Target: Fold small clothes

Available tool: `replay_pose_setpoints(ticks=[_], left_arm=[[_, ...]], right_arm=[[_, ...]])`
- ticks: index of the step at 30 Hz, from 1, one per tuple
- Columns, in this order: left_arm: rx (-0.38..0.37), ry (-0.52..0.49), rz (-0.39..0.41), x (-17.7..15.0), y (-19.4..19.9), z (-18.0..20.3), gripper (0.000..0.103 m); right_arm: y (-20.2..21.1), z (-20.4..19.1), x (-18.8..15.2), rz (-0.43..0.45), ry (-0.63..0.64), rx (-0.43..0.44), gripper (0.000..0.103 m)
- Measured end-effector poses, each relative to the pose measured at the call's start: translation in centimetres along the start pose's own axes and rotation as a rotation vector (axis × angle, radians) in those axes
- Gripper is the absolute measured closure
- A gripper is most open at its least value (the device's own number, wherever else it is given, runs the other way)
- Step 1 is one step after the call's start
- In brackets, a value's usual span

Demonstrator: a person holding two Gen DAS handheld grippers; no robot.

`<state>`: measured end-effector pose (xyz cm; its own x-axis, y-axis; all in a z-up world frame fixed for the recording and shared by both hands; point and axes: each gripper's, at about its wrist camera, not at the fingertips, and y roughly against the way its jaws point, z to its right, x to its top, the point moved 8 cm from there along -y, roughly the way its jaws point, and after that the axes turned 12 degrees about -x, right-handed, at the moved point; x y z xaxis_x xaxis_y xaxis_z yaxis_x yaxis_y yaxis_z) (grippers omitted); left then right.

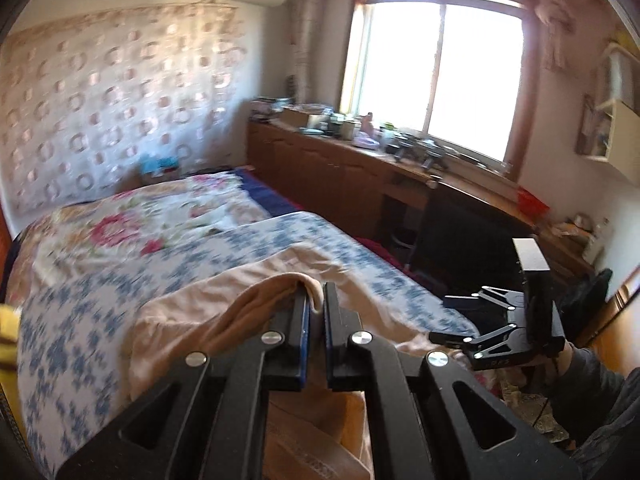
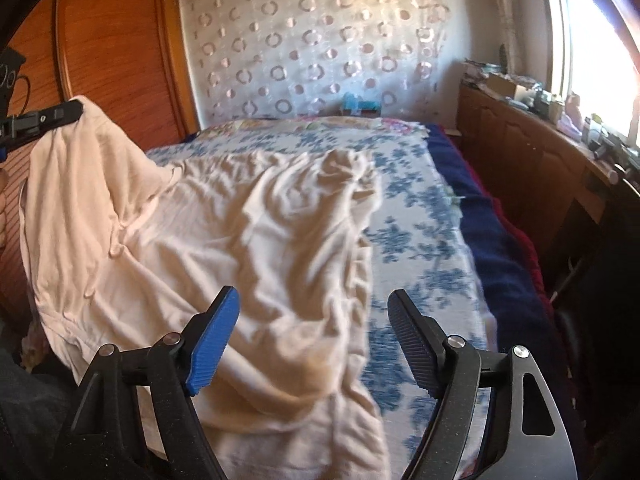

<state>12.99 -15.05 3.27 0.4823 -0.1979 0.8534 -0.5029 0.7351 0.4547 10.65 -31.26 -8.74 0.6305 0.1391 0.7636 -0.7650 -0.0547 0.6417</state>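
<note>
A pale peach garment lies crumpled on the bed, one end lifted at the left. My left gripper is shut on a fold of that garment and holds it above the bed; it also shows in the right wrist view at the upper left with the cloth hanging from it. My right gripper is open and empty, just above the near part of the garment. It shows in the left wrist view at the right, beside the bed's edge.
The bed carries a blue-flowered sheet and a pink floral quilt farther back. A dark blue blanket lines its right edge. A wooden cabinet with clutter stands under the window. A wooden wardrobe is at the left.
</note>
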Motion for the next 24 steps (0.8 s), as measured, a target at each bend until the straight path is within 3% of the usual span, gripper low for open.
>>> replay_pose_setpoints(ticks=[6,10,13,17,24], left_arm=[[-0.089,-0.036,-0.053,1.8,-4.1,3.6,0.1],[-0.092,-0.035,-0.126,0.6,-6.0,4.0,0.096],[-0.053,-0.027,-0.146,-0.3,-6.1,3.1,0.088],[-0.015,0.007,-0.14,-1.1,-4.6,1.5,0.087],[0.125,0.042,-0.109,-3.7,-0.7,-2.3,0.087]], right_arm=[[1.6,2.0,0.4,0.022,-0.017,-0.032,0.025],[2.3,3.1,0.4,0.03,-0.032,-0.04,0.025],[2.3,3.4,0.1,0.027,-0.036,-0.041,0.025],[1.8,3.4,0.0,0.017,-0.044,-0.039,0.025],[1.2,2.2,1.1,0.028,-0.009,-0.017,0.025]])
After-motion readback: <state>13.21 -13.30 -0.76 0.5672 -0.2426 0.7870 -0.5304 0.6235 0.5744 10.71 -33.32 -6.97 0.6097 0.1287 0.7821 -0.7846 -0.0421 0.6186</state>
